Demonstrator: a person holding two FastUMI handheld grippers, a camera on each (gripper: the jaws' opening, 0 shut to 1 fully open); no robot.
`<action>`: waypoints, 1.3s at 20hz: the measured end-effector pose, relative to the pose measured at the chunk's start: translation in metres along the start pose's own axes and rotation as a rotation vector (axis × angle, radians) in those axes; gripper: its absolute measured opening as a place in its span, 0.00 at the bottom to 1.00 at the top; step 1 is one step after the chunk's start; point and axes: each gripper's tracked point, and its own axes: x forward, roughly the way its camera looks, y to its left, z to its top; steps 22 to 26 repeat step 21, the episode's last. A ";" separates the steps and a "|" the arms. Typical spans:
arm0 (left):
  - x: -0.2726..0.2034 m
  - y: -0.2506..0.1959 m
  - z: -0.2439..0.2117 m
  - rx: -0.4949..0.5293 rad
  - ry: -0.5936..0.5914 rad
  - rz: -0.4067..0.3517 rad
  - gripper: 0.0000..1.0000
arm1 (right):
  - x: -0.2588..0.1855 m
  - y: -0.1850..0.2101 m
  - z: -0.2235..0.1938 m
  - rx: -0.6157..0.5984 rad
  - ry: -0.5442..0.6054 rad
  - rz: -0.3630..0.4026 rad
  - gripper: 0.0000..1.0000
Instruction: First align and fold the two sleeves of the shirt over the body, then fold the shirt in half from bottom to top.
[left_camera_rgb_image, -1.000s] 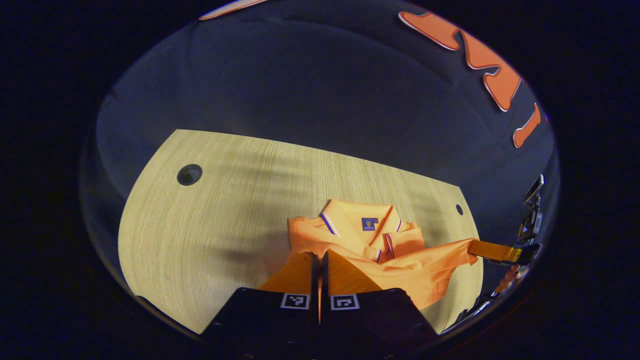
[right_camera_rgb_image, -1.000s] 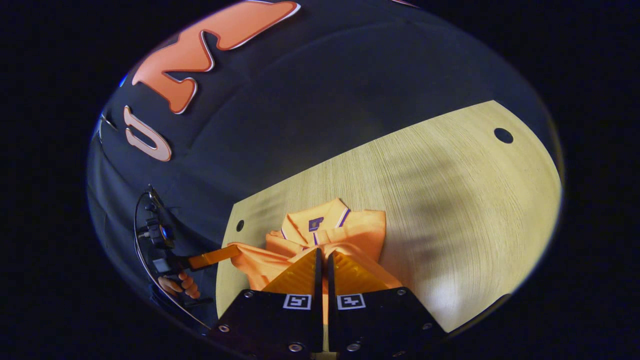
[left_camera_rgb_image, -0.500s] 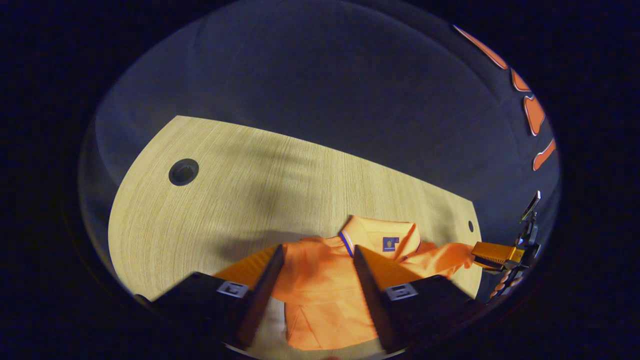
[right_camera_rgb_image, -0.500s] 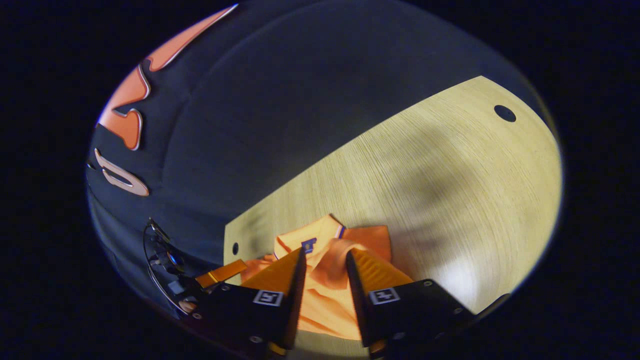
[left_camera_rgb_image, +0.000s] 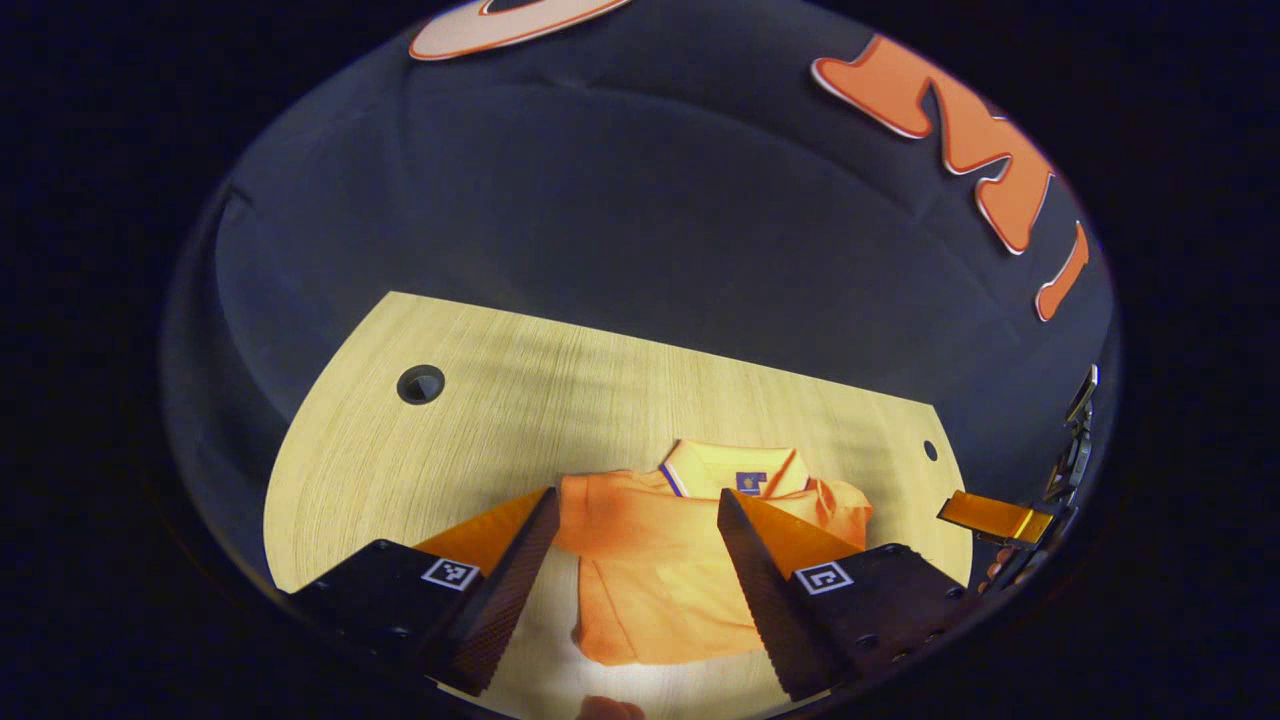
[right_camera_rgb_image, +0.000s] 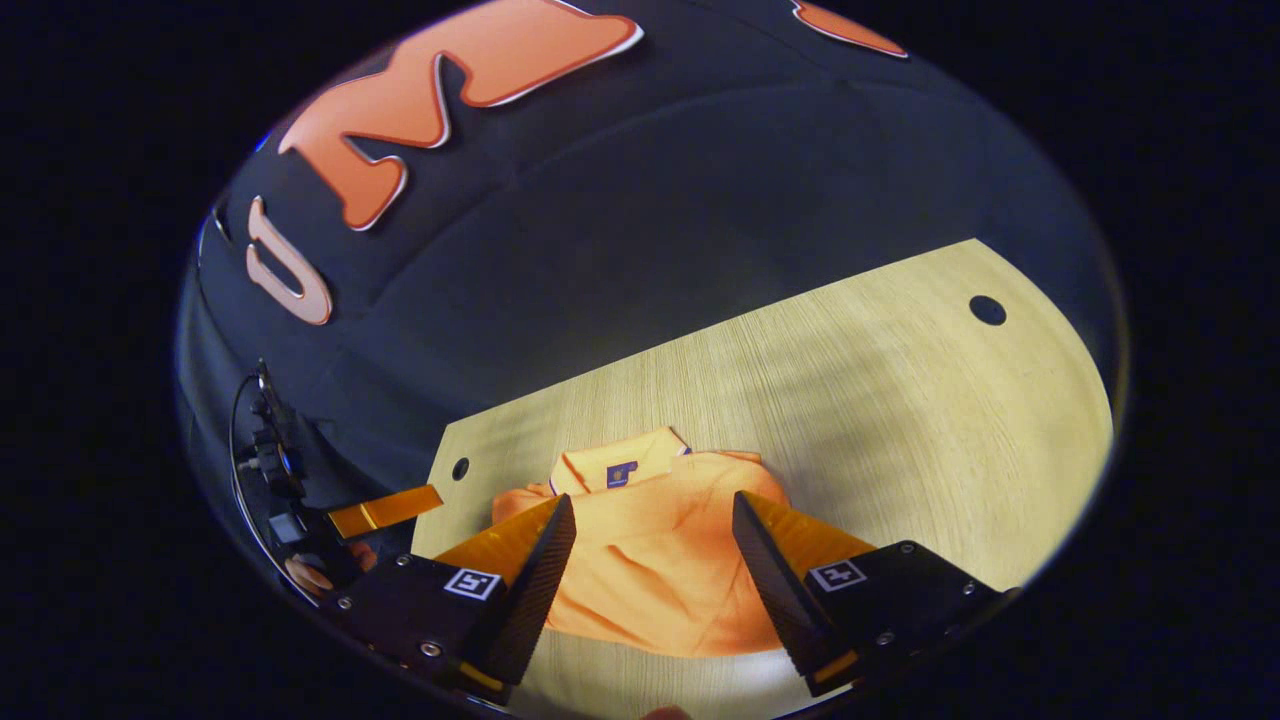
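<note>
Wooden table under folded orange shirt, both grippers agape, empty.

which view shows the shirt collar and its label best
The left gripper view: the collar lies open between the spread fingers, with its striped edge and the square label plain. In the right gripper view the collar sits further left, partly overlapped by the folded shirt body.

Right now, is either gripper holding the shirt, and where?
Nothing is held. Both the left gripper and right gripper have jaws wide open above the folded shirt.
</note>
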 end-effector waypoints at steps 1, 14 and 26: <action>-0.014 -0.006 0.000 0.011 -0.025 0.003 0.99 | -0.012 0.002 -0.004 -0.018 -0.002 0.011 0.96; -0.161 -0.086 -0.014 0.234 -0.427 0.054 0.98 | -0.150 0.038 -0.017 -0.255 -0.268 0.061 0.97; -0.221 -0.118 -0.060 0.254 -0.513 0.055 0.98 | -0.206 0.036 -0.040 -0.378 -0.364 0.036 0.97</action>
